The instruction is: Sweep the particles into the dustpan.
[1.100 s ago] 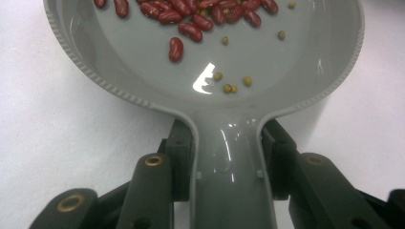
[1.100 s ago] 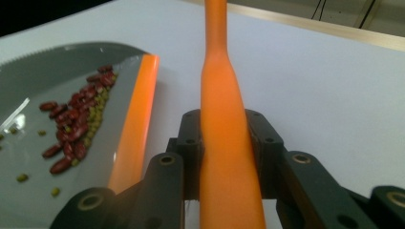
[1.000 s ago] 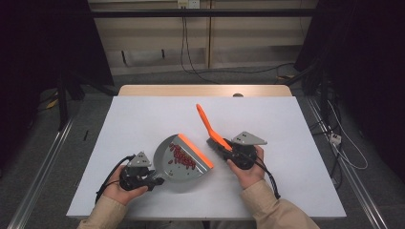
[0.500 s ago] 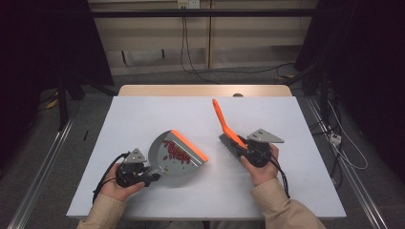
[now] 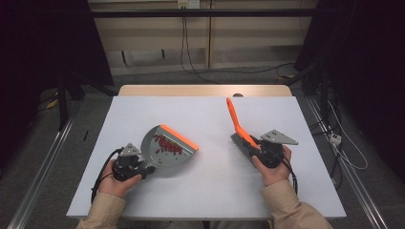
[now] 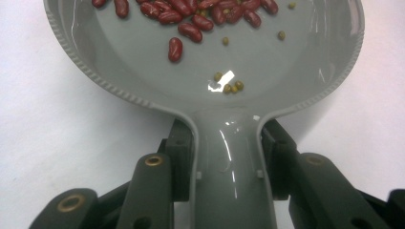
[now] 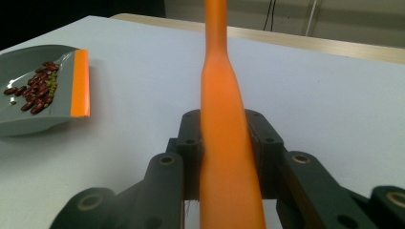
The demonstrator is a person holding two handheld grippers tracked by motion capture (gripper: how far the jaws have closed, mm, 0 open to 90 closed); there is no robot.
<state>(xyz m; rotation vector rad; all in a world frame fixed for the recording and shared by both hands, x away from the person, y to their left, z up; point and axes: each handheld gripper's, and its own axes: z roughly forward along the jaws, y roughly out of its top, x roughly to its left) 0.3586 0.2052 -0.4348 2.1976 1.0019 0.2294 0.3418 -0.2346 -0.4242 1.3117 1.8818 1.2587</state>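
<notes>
L gripper (image 5: 143, 168) has its fingers (image 6: 180, 160) clamped on the handle of the dustpan (image 5: 165, 155); pan sits low over the bench (image 5: 210, 186), front-left of centre, orange lip (image 5: 179, 137) pointing away and to the right. Beans (image 5: 165, 144) lie inside: mostly dark red kidney-shaped ones, plus a few small green round ones nearer the handle. R gripper (image 5: 260, 149) has its fingers (image 7: 260, 143) closed around the brush (image 5: 239, 129) just above the bristle head, orange handle sticking up and away, bristles (image 5: 241, 145) down near the bench, well apart from the pan.

Step in hand, as I read it: sweeping looks done, load is in the pan, so next is carrying it off w/o spilling. To do it well: keep the pan level or tip the lip slightly up, since the beans sit near the lip and will roll. Move slow, no jerks. Keep the brush clear of the pan or use it as a stop at the lip.

Materials: pan is glossy grey plastic, rounded scoop shape w/ ribbed rim, slick inside, so beans slide easily. Lip is a flat orange strip, prob. rubbery. Brush handle is smooth orange plastic, tapered and waisted; bristles dark and dense. Bench top is matte white, plain.
</notes>
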